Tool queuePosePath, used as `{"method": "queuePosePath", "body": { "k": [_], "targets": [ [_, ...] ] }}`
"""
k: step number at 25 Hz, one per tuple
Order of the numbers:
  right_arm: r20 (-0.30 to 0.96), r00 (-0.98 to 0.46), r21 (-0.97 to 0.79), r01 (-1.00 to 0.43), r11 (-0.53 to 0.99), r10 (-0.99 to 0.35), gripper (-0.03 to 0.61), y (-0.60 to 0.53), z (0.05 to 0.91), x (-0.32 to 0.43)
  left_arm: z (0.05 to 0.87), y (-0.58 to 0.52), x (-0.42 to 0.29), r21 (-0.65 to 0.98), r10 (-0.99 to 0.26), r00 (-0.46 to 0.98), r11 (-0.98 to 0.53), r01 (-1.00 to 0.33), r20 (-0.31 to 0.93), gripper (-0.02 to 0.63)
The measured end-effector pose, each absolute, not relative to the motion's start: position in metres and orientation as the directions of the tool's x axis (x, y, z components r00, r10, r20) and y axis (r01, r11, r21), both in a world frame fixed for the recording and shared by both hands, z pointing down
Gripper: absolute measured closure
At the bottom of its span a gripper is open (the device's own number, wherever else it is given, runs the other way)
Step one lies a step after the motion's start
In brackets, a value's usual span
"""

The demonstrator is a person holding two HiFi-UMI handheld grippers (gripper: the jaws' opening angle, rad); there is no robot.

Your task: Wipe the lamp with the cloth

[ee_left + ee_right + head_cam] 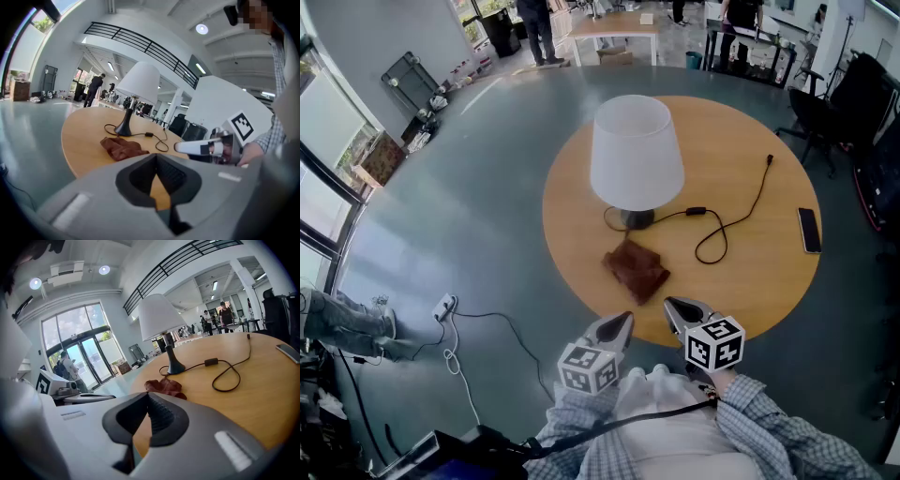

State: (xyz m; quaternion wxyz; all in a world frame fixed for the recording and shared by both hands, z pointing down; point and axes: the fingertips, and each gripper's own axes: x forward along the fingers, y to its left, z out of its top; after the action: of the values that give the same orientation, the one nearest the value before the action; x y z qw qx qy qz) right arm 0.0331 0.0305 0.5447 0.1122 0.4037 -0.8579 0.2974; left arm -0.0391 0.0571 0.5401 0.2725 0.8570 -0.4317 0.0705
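Note:
A white-shaded lamp [636,155] on a dark base stands near the middle of the round wooden table [769,281]; its black cord [727,225] trails right. A crumpled brown cloth [636,269] lies in front of the lamp base, also seen as the cloth [123,147] and the cloth [164,386]. My left gripper [623,321] and right gripper [671,306] hover side by side at the table's near edge, just short of the cloth. Both are shut with nothing between the jaws. The lamp [138,86] and the lamp [159,317] rise beyond the cloth.
A dark phone [809,230] lies at the table's right edge. Black office chairs [825,108] stand at the right. A power strip and cable [445,309] lie on the grey floor at the left. People stand by desks far behind.

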Motion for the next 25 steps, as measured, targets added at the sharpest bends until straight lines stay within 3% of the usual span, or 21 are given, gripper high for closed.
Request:
{"method": "queuePosePath", "body": {
  "k": [25],
  "targets": [
    [0.44, -0.635, -0.442, -0.769, 0.462, -0.635, 0.574, 0.0271, 0.5481, 0.0385, 0.5406, 0.055, -0.04, 0.409, -0.706, 0.61, -0.468, -0.783, 0.361, 0.611]
  ]
}}
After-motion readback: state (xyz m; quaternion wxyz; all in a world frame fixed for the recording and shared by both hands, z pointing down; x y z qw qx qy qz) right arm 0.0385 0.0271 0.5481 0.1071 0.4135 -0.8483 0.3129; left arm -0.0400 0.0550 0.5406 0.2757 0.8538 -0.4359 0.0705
